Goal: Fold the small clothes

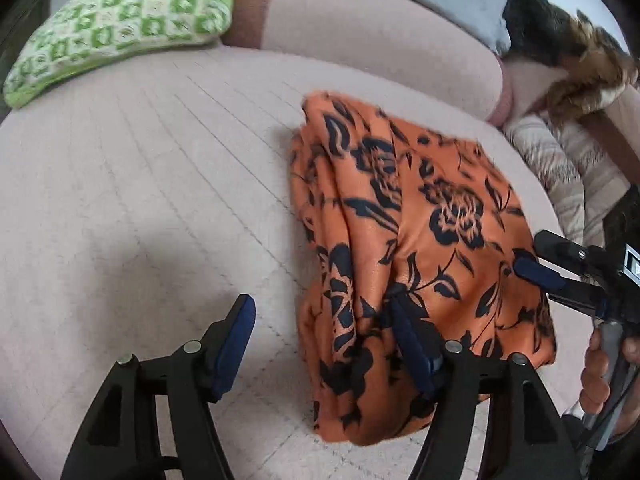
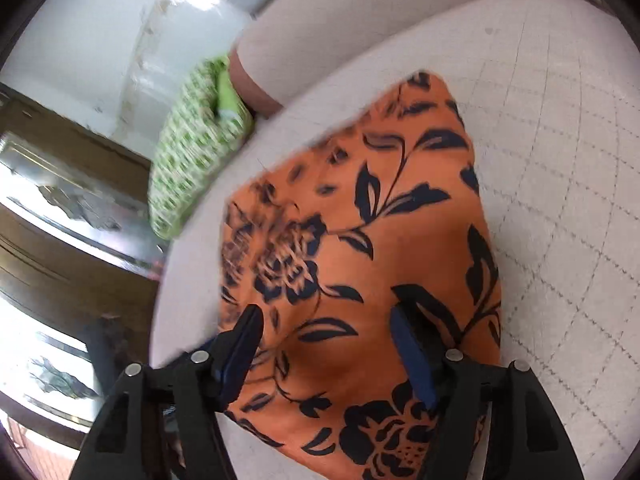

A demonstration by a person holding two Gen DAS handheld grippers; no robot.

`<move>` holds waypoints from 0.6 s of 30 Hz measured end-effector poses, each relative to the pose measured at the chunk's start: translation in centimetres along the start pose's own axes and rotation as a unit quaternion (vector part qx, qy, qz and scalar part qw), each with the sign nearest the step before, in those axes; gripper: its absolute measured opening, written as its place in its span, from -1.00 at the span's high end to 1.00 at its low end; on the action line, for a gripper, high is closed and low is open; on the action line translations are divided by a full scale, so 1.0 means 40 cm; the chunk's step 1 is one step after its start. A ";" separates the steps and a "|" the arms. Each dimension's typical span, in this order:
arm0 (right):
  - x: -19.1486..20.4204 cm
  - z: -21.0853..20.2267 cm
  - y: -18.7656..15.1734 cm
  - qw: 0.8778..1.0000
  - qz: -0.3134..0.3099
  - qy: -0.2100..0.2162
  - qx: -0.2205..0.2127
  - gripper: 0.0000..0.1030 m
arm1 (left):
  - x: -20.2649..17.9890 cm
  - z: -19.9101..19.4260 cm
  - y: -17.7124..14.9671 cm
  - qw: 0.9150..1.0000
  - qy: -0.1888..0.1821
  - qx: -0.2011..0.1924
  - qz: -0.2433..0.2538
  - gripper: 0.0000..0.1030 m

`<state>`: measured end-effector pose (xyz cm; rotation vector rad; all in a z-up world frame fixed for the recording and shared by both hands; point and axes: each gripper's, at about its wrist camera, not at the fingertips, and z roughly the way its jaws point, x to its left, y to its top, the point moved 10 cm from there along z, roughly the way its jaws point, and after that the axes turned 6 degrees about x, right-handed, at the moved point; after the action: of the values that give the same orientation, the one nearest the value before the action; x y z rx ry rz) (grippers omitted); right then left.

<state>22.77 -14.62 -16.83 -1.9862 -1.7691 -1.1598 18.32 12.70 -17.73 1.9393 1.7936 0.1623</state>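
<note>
Left wrist view: a pale quilted cushion surface (image 1: 160,184), seemingly a sofa seat, fills most of the frame. An orange garment with a dark floral print (image 1: 408,248) lies on it from the centre toward four o'clock, gathered into a long, rumpled bundle with deep creases down its length. The left gripper (image 1: 324,344) sits at six o'clock with its jaws spread wide. One blue pad rests over the near edge of the cloth; the other hangs above bare cushion, so nothing is pinched. At three o'clock the right gripper (image 1: 540,268) comes in from the side, a hand (image 1: 600,372) on its handle, its blue pad tip at the garment's right edge. A green patterned pillow (image 1: 116,28) lies at ten o'clock, and striped fabric (image 1: 560,168) is heaped at two o'clock.

Right wrist view: the same garment (image 2: 360,260) fills the centre, here looking flatter, with one straight edge running toward twelve o'clock. The right gripper (image 2: 328,344) at six o'clock has its jaws parted, both pads low over the cloth and gripping nothing. The pillow (image 2: 192,160) is at nine o'clock.

Judging by this, the garment has been laid down, roughly doubled, and let go. It is not yet neat: smoothing and at least one more fold appear to remain.
</note>
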 end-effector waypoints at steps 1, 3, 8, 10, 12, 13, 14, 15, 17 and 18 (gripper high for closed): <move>0.016 -0.017 0.009 1.000 -0.015 -0.008 -0.007 -0.36 | -0.002 -0.016 0.004 1.000 0.001 -0.007 0.003 -0.37; 0.045 -0.042 0.028 0.999 -0.038 -0.007 -0.019 -0.36 | -0.023 -0.061 0.010 0.999 -0.016 -0.025 0.017 -0.37; 0.032 -0.023 0.121 0.999 -0.019 0.009 -0.044 -0.39 | -0.069 -0.034 -0.051 0.998 -0.001 -0.004 0.065 -0.37; -0.043 0.021 0.150 0.999 0.019 -0.005 -0.035 -0.46 | -0.038 0.037 -0.089 0.997 0.022 0.039 0.056 -0.39; -0.072 0.064 0.153 0.998 0.057 0.007 -0.022 -0.46 | -0.023 0.039 -0.090 0.999 -0.003 0.036 0.022 -0.42; -0.057 0.045 0.152 0.998 0.046 0.007 -0.032 -0.46 | -0.024 0.033 -0.088 0.999 0.002 0.036 0.023 -0.42; -0.041 0.030 0.149 0.999 0.038 0.006 -0.036 -0.45 | -0.026 0.026 -0.086 0.999 0.010 0.033 0.030 -0.42; -0.022 0.012 0.141 0.999 0.031 0.010 -0.041 -0.46 | -0.031 0.023 -0.084 0.999 0.016 0.030 0.042 -0.42; 0.016 -0.019 0.115 0.998 0.021 0.021 -0.050 -0.46 | -0.031 0.021 -0.087 0.999 0.016 0.033 0.038 -0.41; 0.030 -0.033 0.097 0.998 0.014 0.022 -0.054 -0.46 | -0.030 0.017 -0.088 0.999 0.013 0.034 0.030 -0.41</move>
<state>25.74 -15.52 -13.93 -2.0228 -1.6847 -1.3058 15.25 11.39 -19.55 2.0481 1.7810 0.1498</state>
